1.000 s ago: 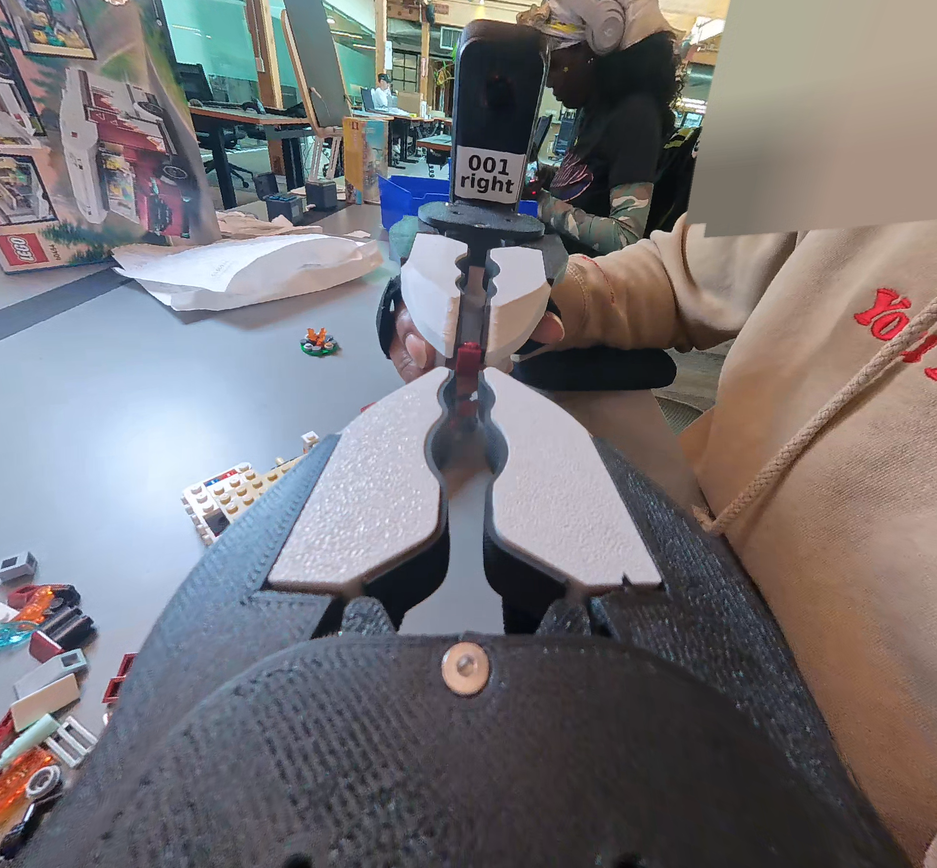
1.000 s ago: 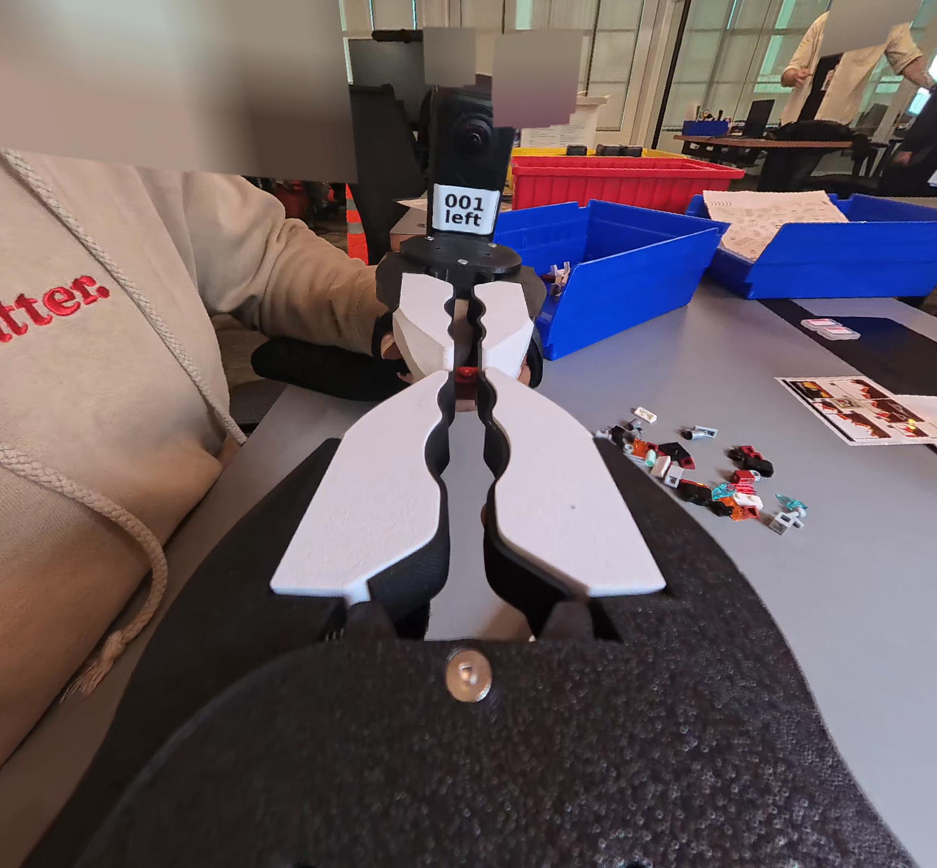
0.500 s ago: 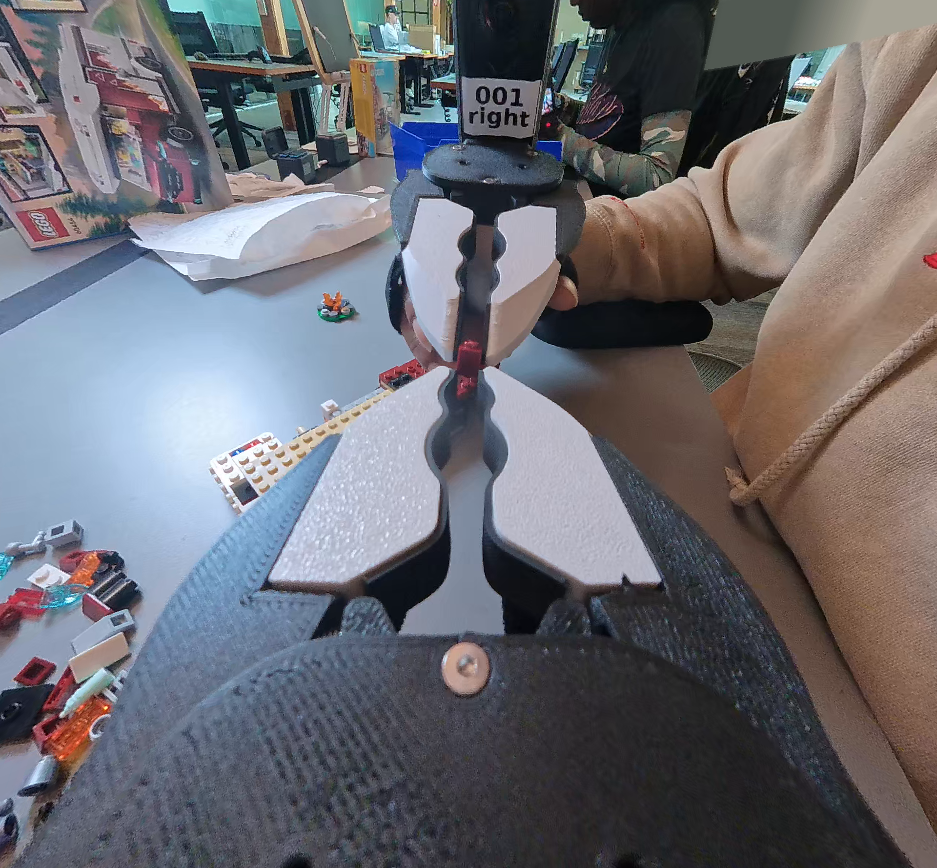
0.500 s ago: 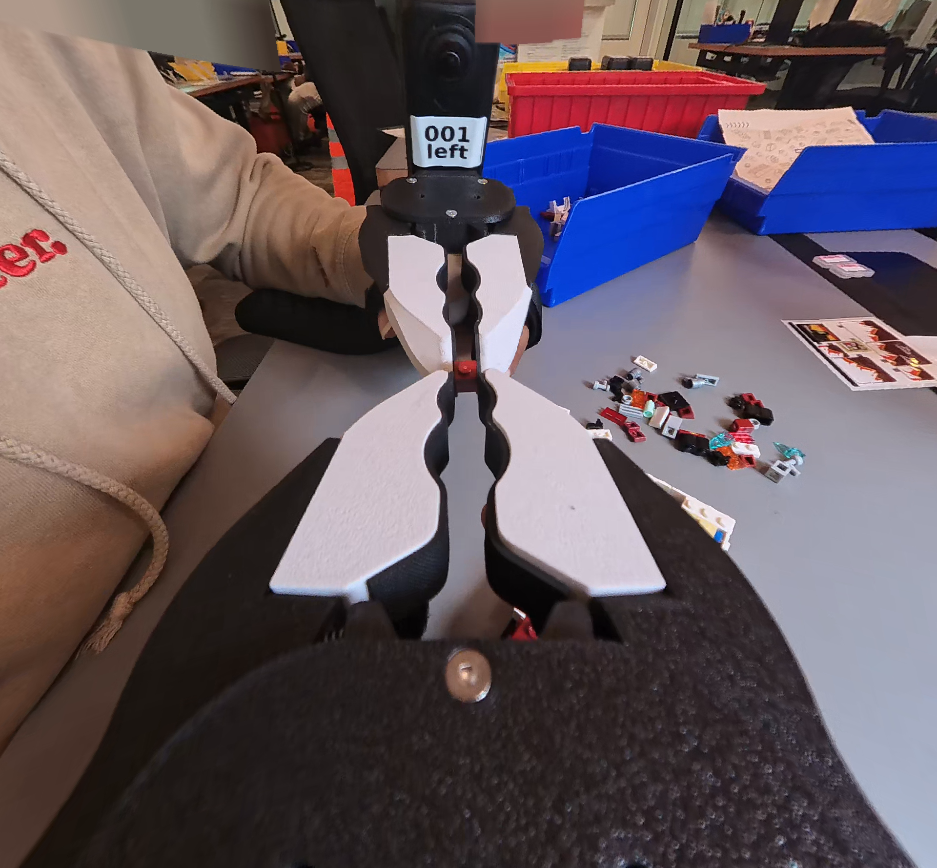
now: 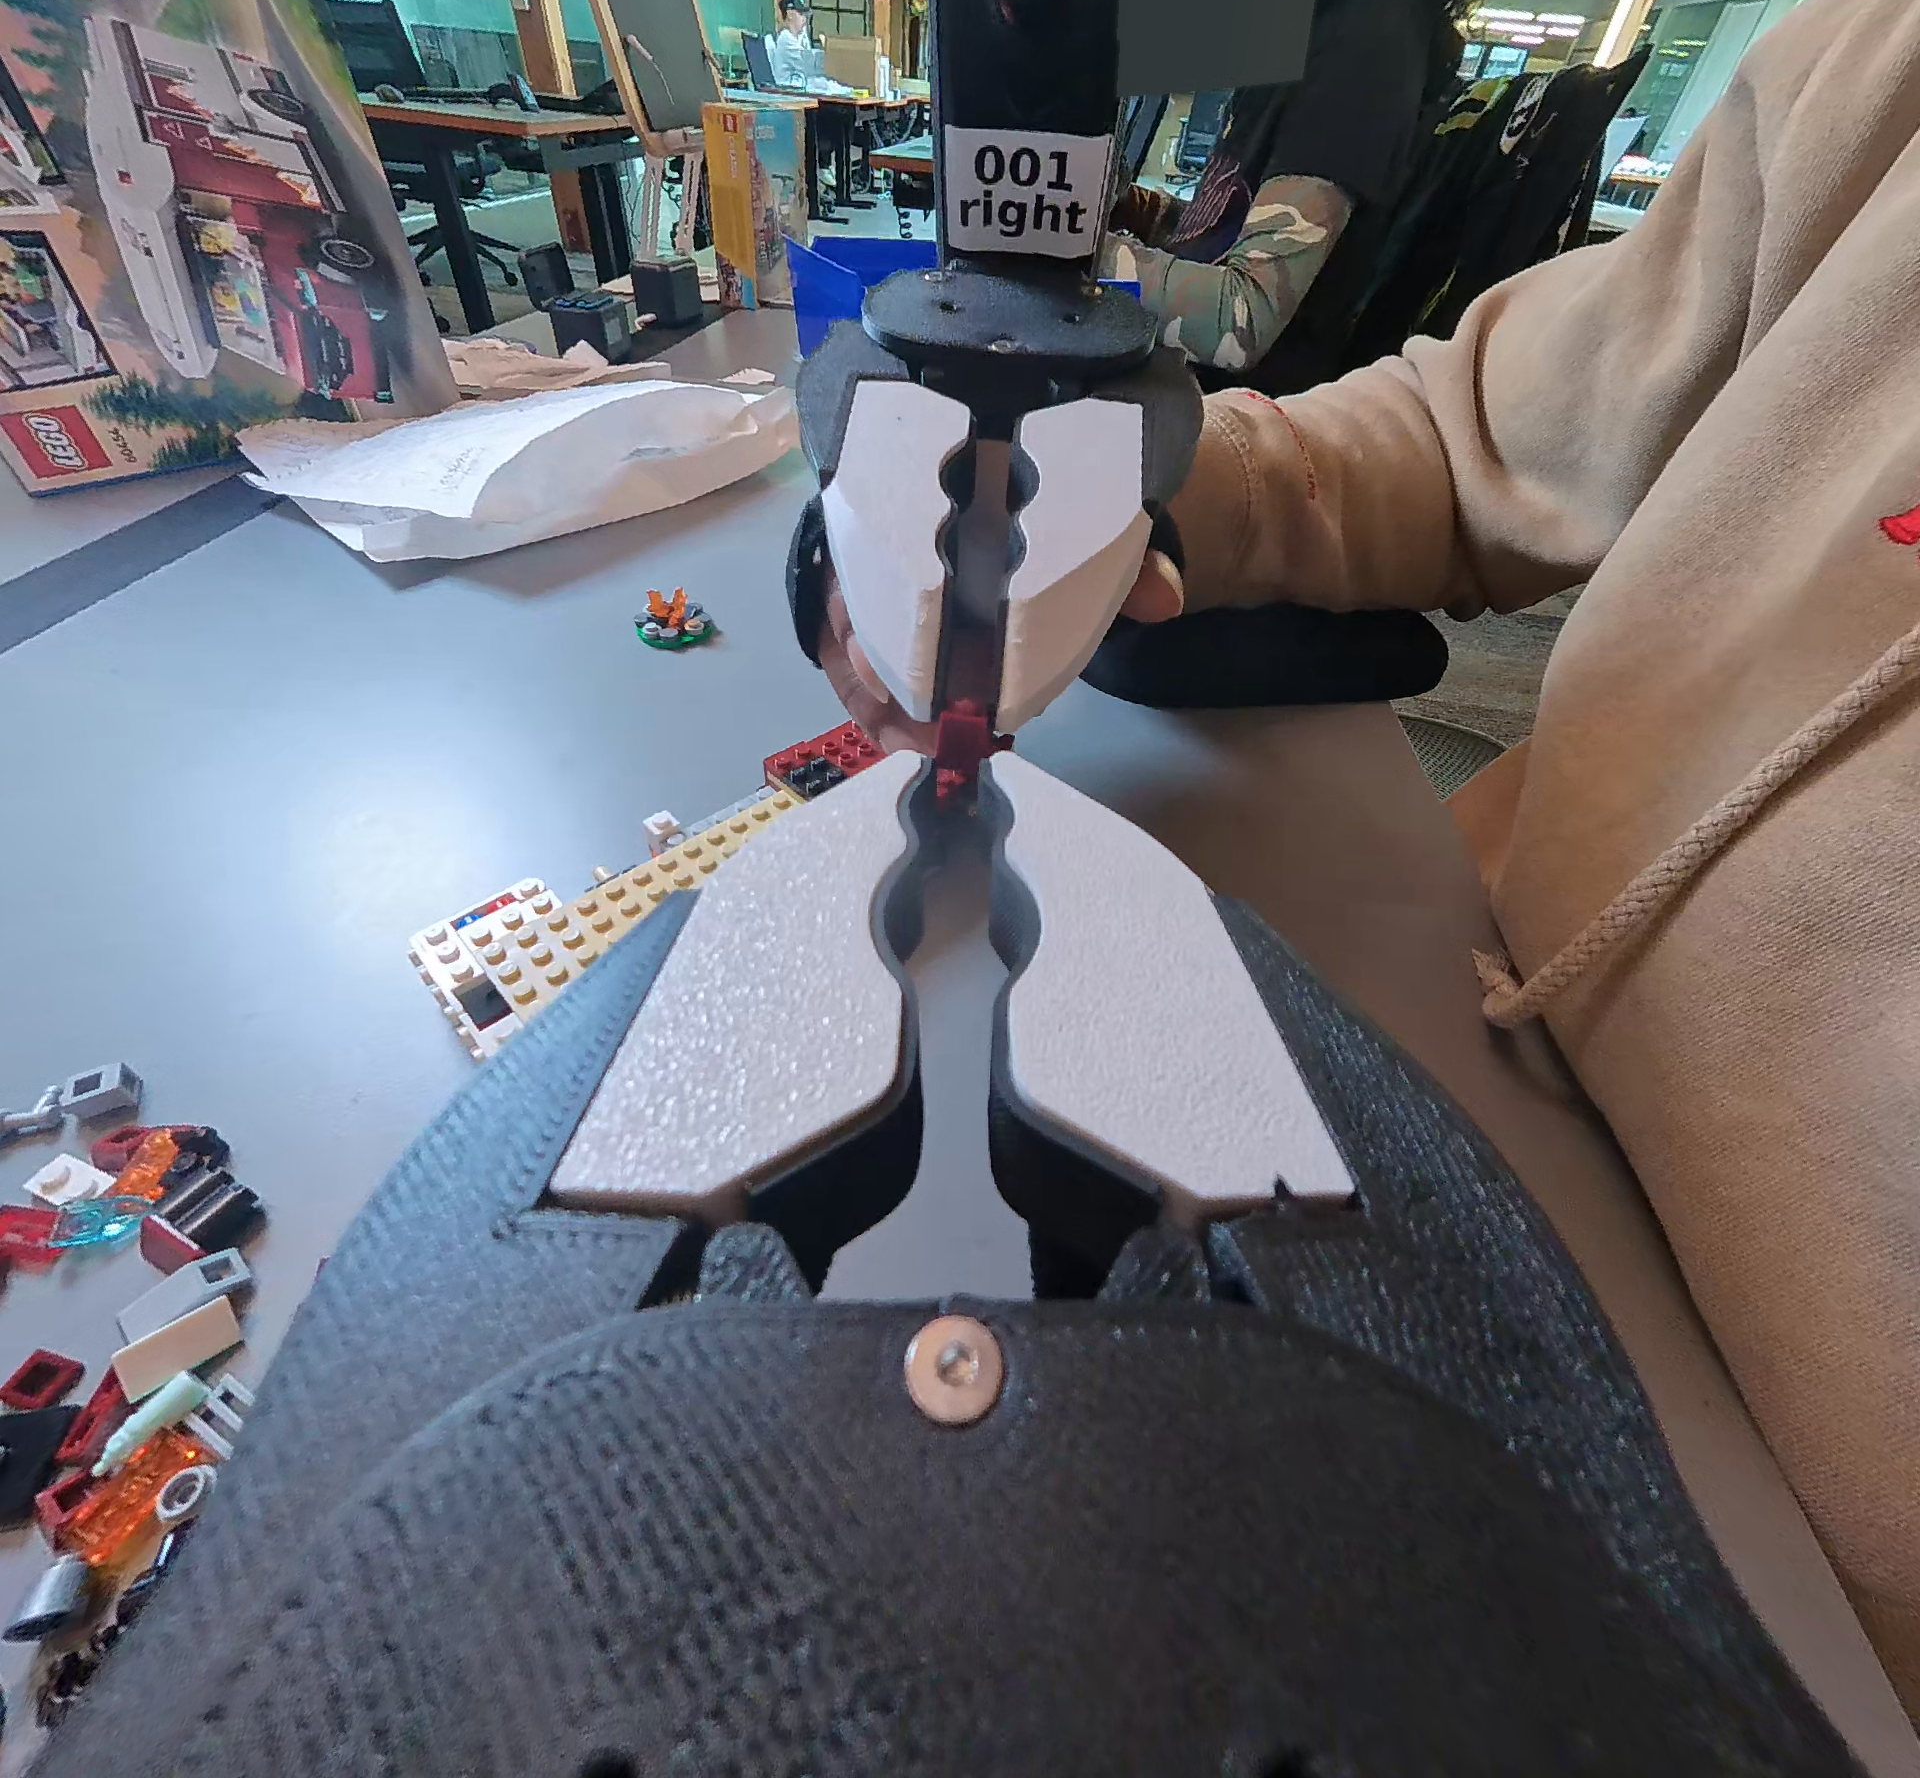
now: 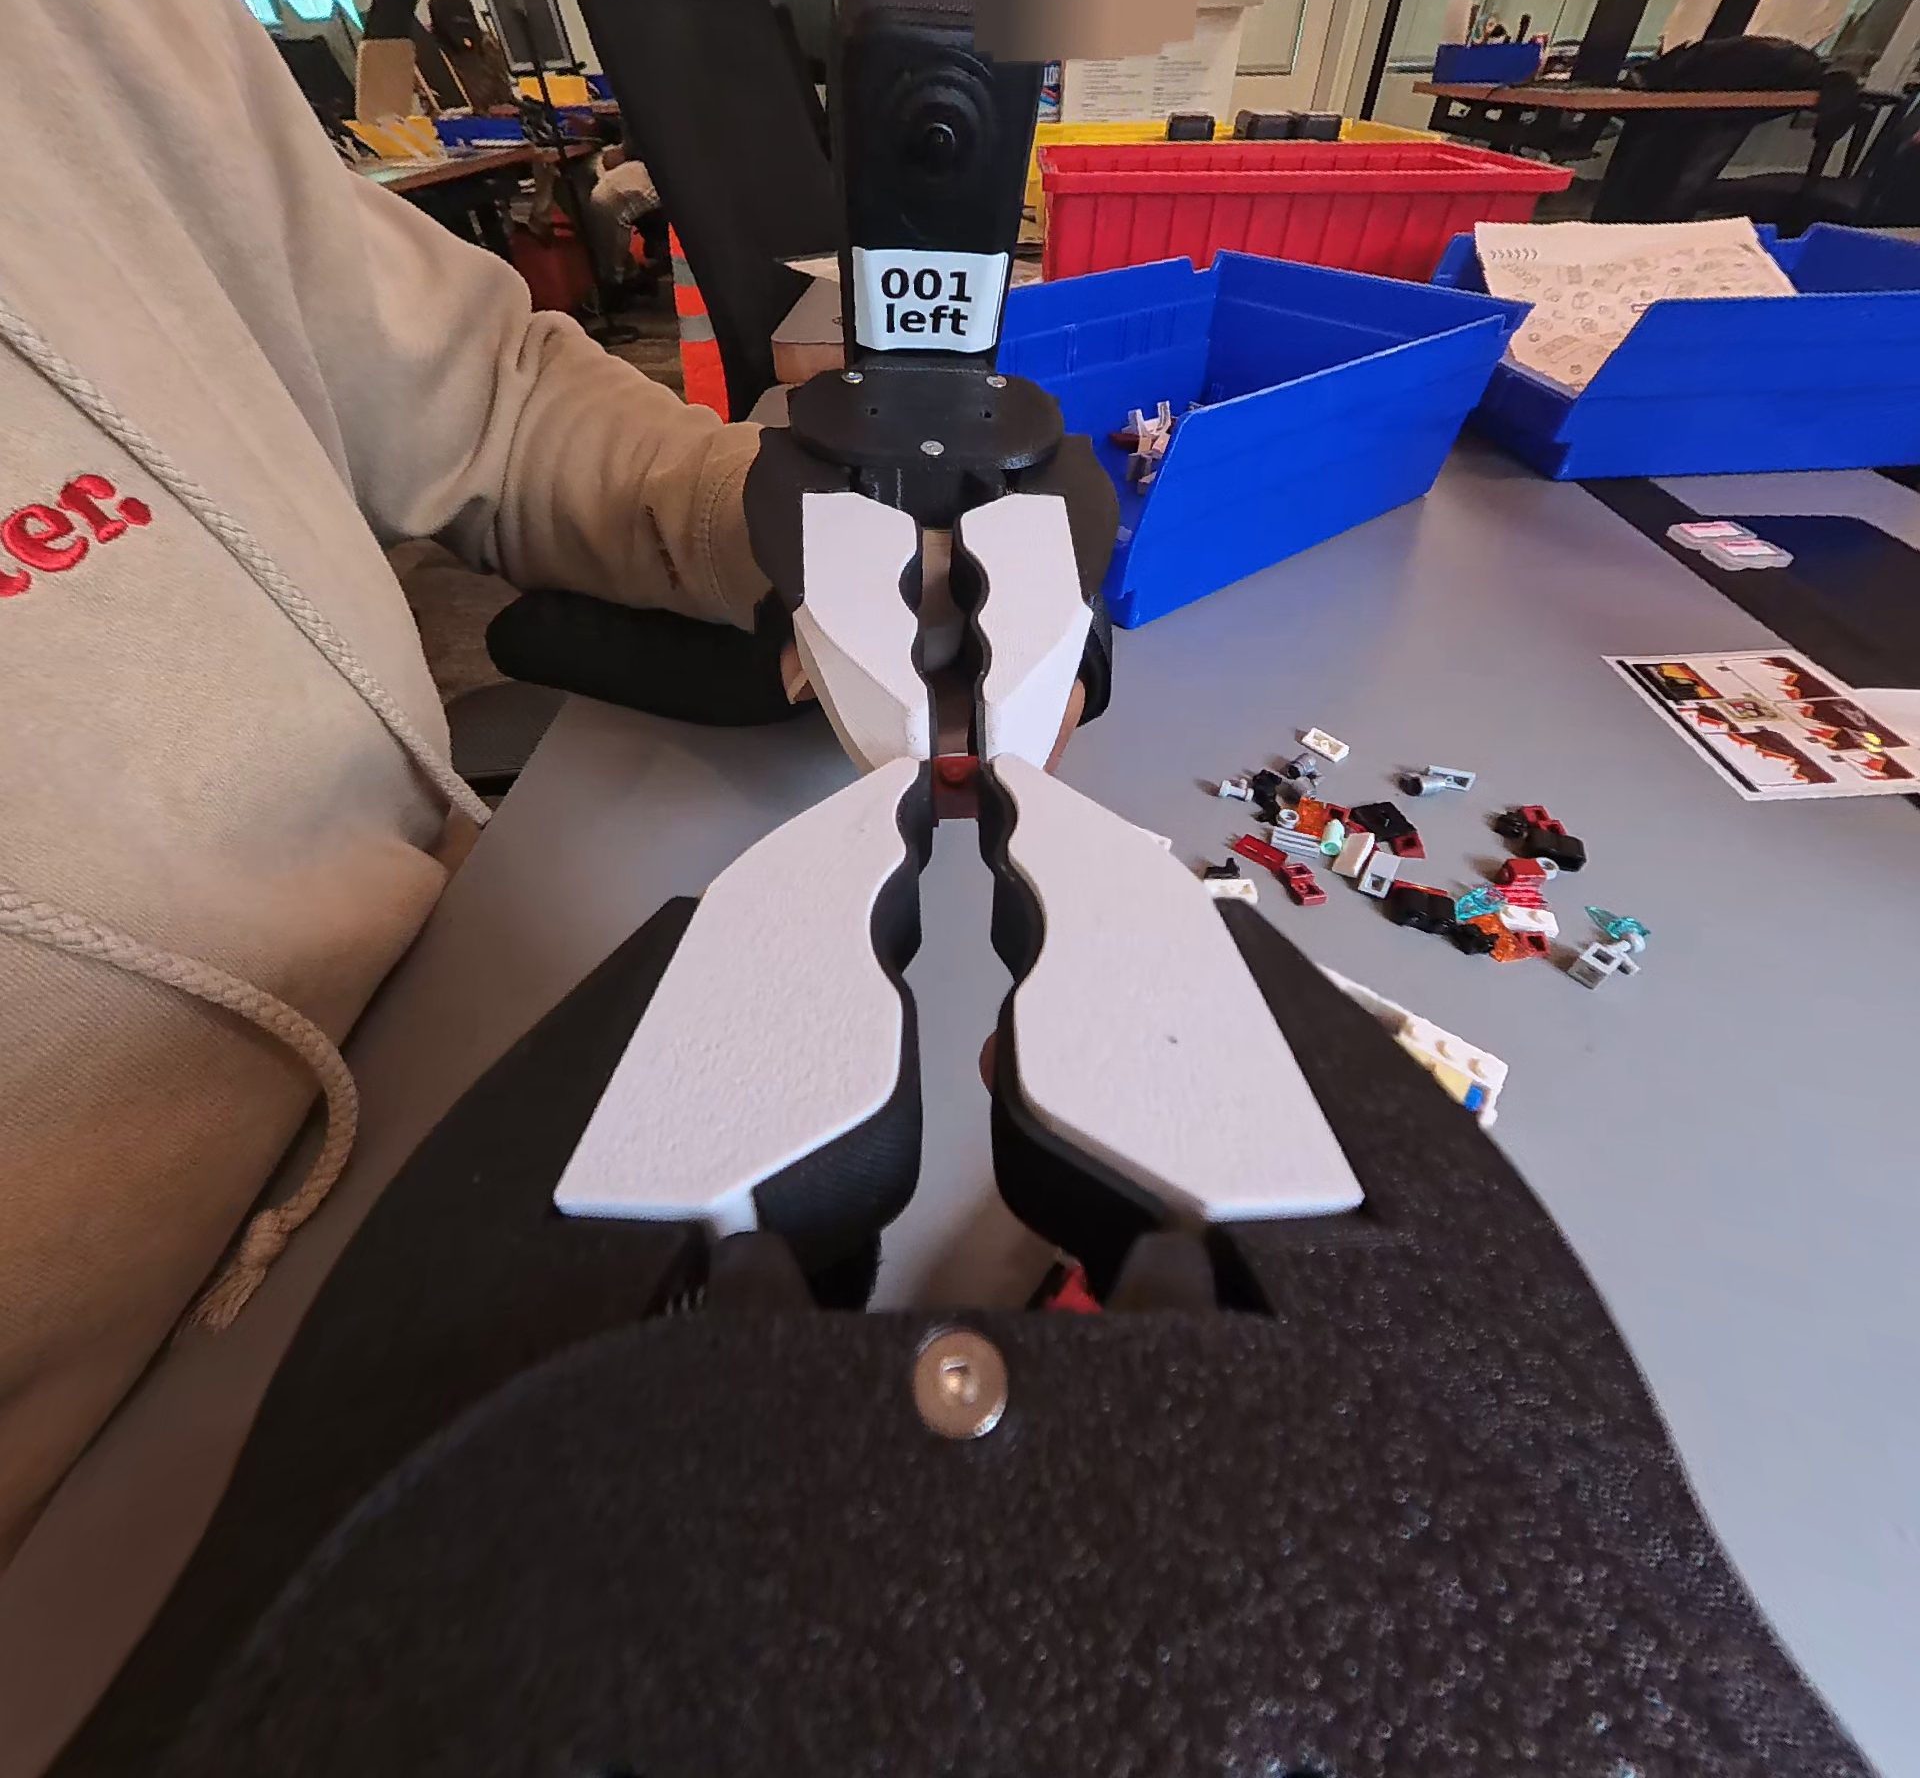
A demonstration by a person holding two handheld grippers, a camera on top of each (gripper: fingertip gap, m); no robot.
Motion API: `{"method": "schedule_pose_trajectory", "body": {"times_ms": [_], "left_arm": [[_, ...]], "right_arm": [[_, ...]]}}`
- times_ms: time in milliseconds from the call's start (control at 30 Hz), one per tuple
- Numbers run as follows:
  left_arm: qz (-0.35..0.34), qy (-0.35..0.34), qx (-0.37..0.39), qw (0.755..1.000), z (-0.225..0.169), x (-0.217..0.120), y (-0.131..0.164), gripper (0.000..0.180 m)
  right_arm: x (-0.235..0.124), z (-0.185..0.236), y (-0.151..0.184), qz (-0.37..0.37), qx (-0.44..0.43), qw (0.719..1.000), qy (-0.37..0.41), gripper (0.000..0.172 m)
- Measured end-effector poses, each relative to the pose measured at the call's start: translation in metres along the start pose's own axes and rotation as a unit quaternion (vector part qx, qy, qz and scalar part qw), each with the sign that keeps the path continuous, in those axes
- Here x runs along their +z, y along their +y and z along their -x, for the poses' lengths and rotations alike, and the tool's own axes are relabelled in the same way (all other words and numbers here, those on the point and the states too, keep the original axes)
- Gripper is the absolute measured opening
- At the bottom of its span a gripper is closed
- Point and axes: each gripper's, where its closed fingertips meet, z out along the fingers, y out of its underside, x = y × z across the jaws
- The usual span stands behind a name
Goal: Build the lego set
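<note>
Grippers tip to tip | left gripper (image 5: 954,772), right gripper (image 6: 954,772) pinch red bricks (image 5: 958,726) | white labels (image 5: 1020,188)

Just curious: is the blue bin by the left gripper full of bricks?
No: the blue bin shows a mostly bare floor with only a few small pieces at one corner.

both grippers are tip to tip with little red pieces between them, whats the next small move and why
Probably press the two tips gently straight together. The left hand-held gripper and the right hand-held gripper each pinch a small red brick piece, and the pieces look lined up and touching above the grey table. Whether they are fully seated cannot be told, so a short push along their shared axis seems safest.
</note>
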Motion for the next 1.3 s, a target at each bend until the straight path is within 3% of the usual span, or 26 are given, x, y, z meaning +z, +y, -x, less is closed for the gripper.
{"method": "schedule_pose_trajectory", "body": {"times_ms": [133, 200, 333, 467, 567, 733, 1033, 1300], "left_arm": [[-0.003, -0.008, -0.005, 1.0, 0.002, 0.001, 0.0, 0.009], [-0.004, -0.017, -0.009, 1.0, 0.006, 0.0, -0.001, 0.027], [-0.022, -0.064, -0.006, 0.998, 0.025, -0.013, -0.01, 0.031], [-0.039, -0.115, 0.006, 0.993, 0.043, -0.03, -0.02, 0.027], [-0.044, -0.129, 0.003, 0.991, 0.049, -0.036, -0.022, 0.023], [-0.024, -0.131, 0.007, 0.991, 0.049, -0.029, -0.013, 0.021], [0.004, -0.139, 0.01, 0.99, 0.052, -0.027, -0.001, 0.02], [0.029, -0.124, 0.006, 0.992, 0.05, -0.022, 0.011, 0.02]], "right_arm": [[-0.001, -0.001, 0.001, 0.005, 0.003, 1.0, 0.002, 0.008], [-0.007, -0.005, 0.002, 0.021, -0.011, 1.0, 0.014, 0.008], [-0.053, -0.029, 0.008, 0.088, -0.038, 0.993, 0.076, 0.008], [-0.121, -0.049, 0.05, 0.182, 0.013, 0.974, 0.134, 0.008], [-0.147, -0.048, 0.091, 0.231, 0.057, 0.961, 0.138, 0.008], [-0.146, -0.052, 0.12, 0.262, 0.062, 0.953, 0.142, 0.008], [-0.153, -0.083, 0.128, 0.3, 0.067, 0.94, 0.149, 0.008], [-0.177, -0.08, 0.138, 0.344, 0.08, 0.922, 0.157, 0.008]]}}
